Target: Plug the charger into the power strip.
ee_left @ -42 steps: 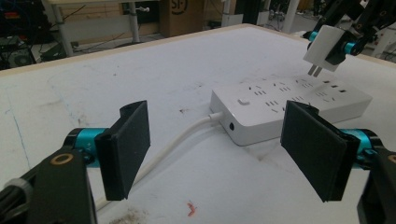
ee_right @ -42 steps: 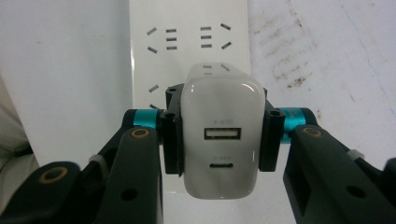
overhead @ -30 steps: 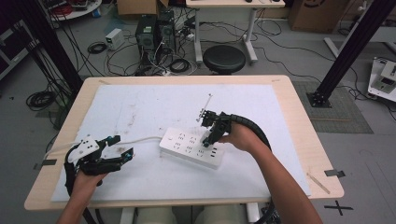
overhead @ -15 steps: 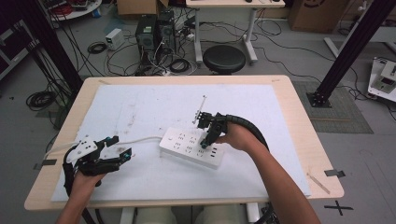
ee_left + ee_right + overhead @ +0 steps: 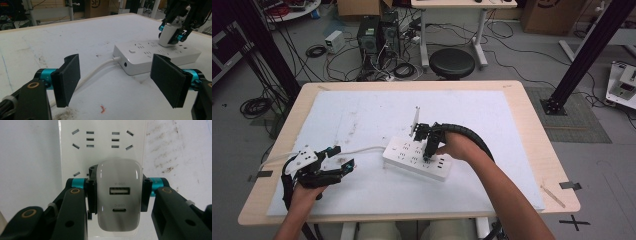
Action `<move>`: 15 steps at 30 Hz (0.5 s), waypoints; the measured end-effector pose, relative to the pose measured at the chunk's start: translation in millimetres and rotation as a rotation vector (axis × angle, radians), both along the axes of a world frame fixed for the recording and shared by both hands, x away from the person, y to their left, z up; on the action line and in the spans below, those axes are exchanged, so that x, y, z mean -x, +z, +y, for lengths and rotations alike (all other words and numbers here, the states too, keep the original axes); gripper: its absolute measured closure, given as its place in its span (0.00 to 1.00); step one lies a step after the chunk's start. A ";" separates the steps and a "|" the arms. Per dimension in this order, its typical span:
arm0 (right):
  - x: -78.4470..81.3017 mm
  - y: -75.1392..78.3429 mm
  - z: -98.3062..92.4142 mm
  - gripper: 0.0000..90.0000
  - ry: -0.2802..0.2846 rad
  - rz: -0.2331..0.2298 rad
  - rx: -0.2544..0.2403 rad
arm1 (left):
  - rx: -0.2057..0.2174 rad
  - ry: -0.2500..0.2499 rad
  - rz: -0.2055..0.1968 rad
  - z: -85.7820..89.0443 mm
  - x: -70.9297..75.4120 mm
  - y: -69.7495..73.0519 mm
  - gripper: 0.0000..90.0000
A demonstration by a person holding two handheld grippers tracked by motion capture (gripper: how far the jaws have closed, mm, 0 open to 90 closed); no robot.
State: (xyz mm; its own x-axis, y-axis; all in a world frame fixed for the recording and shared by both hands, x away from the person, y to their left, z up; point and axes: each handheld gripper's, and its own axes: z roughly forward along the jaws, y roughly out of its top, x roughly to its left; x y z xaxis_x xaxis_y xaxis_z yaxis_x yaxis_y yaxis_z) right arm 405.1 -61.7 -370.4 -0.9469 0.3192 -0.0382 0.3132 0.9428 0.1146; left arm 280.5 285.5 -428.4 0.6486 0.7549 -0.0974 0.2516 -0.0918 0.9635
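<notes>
The right gripper (image 5: 117, 195) squeezes a white charger (image 5: 118, 195) between its two jaws. The charger sits over the power strip (image 5: 412, 155), right on top of its holes, and the strip lies in the middle of the table (image 5: 362, 115). The left gripper (image 5: 120, 80) rests near the strip's cord (image 5: 97, 71), jaws wide apart with nothing in them

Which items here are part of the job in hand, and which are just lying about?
In the job:
- white charger, clamped in the right gripper
- power strip, directly under the charger
- its white cord

Lying about:
- left gripper, open, apart from the strip
- small red scrap on the table
- round stool and computer towers on the floor beyond
</notes>
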 end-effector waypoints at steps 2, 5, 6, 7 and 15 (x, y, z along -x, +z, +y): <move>0.1 -0.5 1.4 0.70 -0.007 0.000 0.007 | 0.002 0.003 0.002 1.2 0.5 -0.4 0.27; 2.6 -4.0 4.6 0.70 0.005 -0.017 0.035 | 0.007 0.010 0.000 3.8 1.0 0.3 0.27; 3.2 -5.6 5.1 0.70 0.010 -0.024 0.039 | 0.014 0.012 -0.001 4.3 1.5 0.5 0.27; 2.9 -6.0 4.4 0.70 0.001 -0.017 0.029 | 0.011 0.012 -0.001 5.2 2.3 0.9 0.27; 2.4 -8.5 -10.6 0.70 -0.020 -0.012 -0.097 | 0.019 0.023 0.003 9.8 5.2 -2.7 0.27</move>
State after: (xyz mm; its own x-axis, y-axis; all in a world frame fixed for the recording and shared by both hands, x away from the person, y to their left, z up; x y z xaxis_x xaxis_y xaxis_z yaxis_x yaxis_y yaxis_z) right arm 402.7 -72.2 -378.9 -0.9398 0.3412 -0.0175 0.3303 0.9205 0.2088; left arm 275.3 295.2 -431.0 0.6308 0.7676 -0.1139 0.2566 -0.0678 0.9641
